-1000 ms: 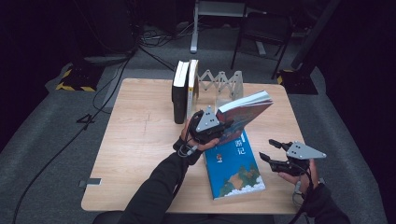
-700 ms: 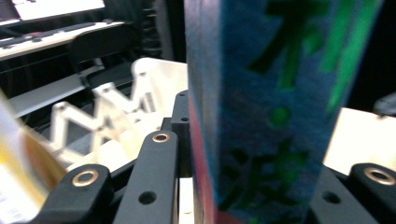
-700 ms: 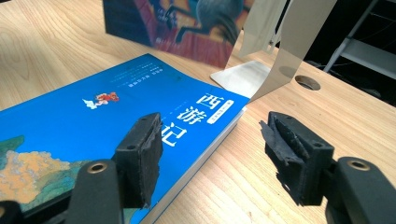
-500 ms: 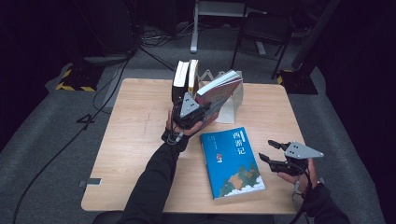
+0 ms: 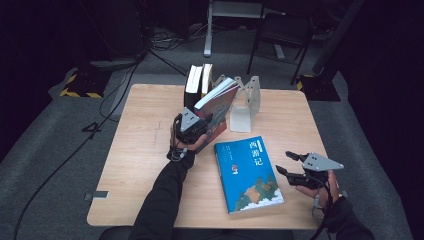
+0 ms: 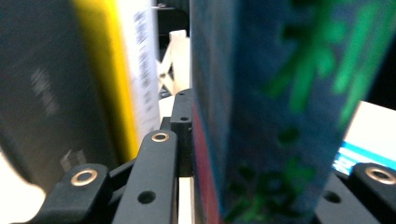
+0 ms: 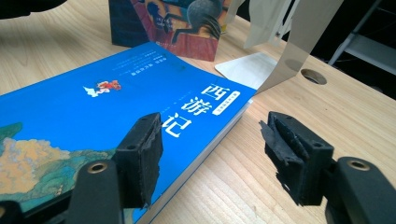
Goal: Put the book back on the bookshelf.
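Two tools: reported.
Left tool (image 5: 200, 126): clamped on tilted book (image 5: 217, 102), beside upright books (image 5: 194, 85).
Right tool (image 5: 291, 164): spread, nothing held, beside blue book (image 5: 248, 172).

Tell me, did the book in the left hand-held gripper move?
Yes. The held book went from above the blue book toward the upright books.
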The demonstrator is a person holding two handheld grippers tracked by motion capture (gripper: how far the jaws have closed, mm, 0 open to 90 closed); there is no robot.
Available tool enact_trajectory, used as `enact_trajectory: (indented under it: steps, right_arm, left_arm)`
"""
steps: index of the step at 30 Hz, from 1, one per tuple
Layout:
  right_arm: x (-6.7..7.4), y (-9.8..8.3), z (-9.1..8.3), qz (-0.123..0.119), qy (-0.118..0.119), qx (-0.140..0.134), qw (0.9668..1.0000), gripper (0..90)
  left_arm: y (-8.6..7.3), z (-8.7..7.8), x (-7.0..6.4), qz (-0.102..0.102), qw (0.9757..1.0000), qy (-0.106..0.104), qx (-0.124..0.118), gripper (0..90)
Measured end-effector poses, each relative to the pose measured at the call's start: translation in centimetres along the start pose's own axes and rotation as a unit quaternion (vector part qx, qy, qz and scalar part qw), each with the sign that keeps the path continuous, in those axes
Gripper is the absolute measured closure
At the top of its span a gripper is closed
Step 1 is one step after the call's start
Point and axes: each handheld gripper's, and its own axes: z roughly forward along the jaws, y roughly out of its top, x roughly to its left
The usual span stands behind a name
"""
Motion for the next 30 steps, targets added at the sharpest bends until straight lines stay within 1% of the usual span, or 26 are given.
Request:
enact_trajectory:
  steps: [1, 3, 4, 10, 12, 13, 14, 17, 19, 20, 22, 23, 24, 25, 26, 27, 30]
  right_arm:
    - [0.0, 0.0, 0.0, 0.001, 0.0, 0.0, 1.0, 37.0]
    - [0.1, 0.0, 0.1, 0.002, 0.001, 0.002, 1.0, 37.0]
    - [0.1, 0.0, 0.1, 0.002, 0.001, 0.002, 1.0, 37.0]
    - [0.1, -0.1, 0.0, 0.002, 0.002, 0.004, 1.0, 36.8]
    - [0.1, -0.3, -0.1, 0.003, 0.001, 0.005, 1.0, 36.7]
    - [0.0, -0.5, -0.2, 0.003, 0.0, 0.007, 1.0, 36.7]
    - [0.0, -0.5, -0.3, 0.004, -0.001, 0.008, 1.0, 36.7]
    - [-0.1, -0.8, -0.5, 0.005, -0.003, 0.009, 0.9999, 36.7]
    - [-0.1, -1.0, -0.6, 0.007, -0.003, 0.011, 0.9999, 36.7]
    - [-0.1, -1.1, -0.6, 0.007, -0.003, 0.014, 0.9999, 36.7]
    - [0.0, -1.3, -0.6, 0.008, -0.002, 0.018, 0.9998, 36.8]
    - [0.0, -1.4, -0.6, 0.009, -0.001, 0.02, 0.9998, 36.8]
    - [0.0, -1.4, -0.6, 0.009, -0.001, 0.02, 0.9998, 36.8]
    - [0.0, -1.5, -0.6, 0.006, -0.001, 0.02, 0.9998, 36.8]
    - [0.1, -1.6, -0.5, 0.005, 0.0, 0.022, 0.9997, 36.9]
    - [0.2, -1.7, -0.4, 0.005, 0.002, 0.026, 0.9996, 37.0]
    - [0.4, -1.7, -0.2, 0.001, 0.003, 0.029, 0.9996, 37.0]
  left_arm:
    - [-0.1, -0.1, 0.1, -0.007, 1.0, 0.002, -0.004, 73.6]
    - [0.0, 0.0, 0.0, -0.001, 1.0, 0.005, 0.0, 73.6]
    - [-0.1, 0.0, -0.1, 0.002, 1.0, 0.003, -0.001, 73.6]
    - [-0.2, -0.1, -0.2, 0.001, 1.0, 0.002, -0.001, 72.8]
    - [-0.4, -0.1, -0.3, 0.0, 1.0, 0.005, 0.004, 71.8]
    - [-0.8, -0.2, -0.2, 0.005, 0.9999, 0.006, 0.011, 69.5]
    - [-1.2, -0.2, -0.2, 0.004, 0.9998, 0.007, 0.017, 69.4]
    - [-2.1, -0.4, -0.2, -0.012, 0.9997, 0.008, 0.02, 69.4]
    - [-2.7, -0.5, -0.3, -0.009, 0.9993, 0.012, 0.033, 68.4]
    - [-2.7, -0.5, -0.3, -0.009, 0.9993, 0.012, 0.033, 67.0]
    - [-3.8, -0.6, -0.6, -0.006, 0.9981, 0.018, 0.059, 65.8]
    - [-4.6, -0.6, -0.7, -0.016, 0.9963, 0.022, 0.081, 65.9]
    - [-4.6, -0.6, -0.7, -0.016, 0.9963, 0.022, 0.081, 66.4]
    - [-5.2, -0.4, -0.9, -0.03, 0.9944, 0.029, 0.098, 66.4]
    - [-5.3, -0.4, -1.1, -0.032, 0.9933, 0.038, 0.104, 68.6]
    - [-5.2, -0.3, -1.4, -0.031, 0.993, 0.042, 0.105, 70.9]
    - [-5.1, 0.3, -2.0, -0.03, 0.9923, 0.057, 0.106, 73.0]
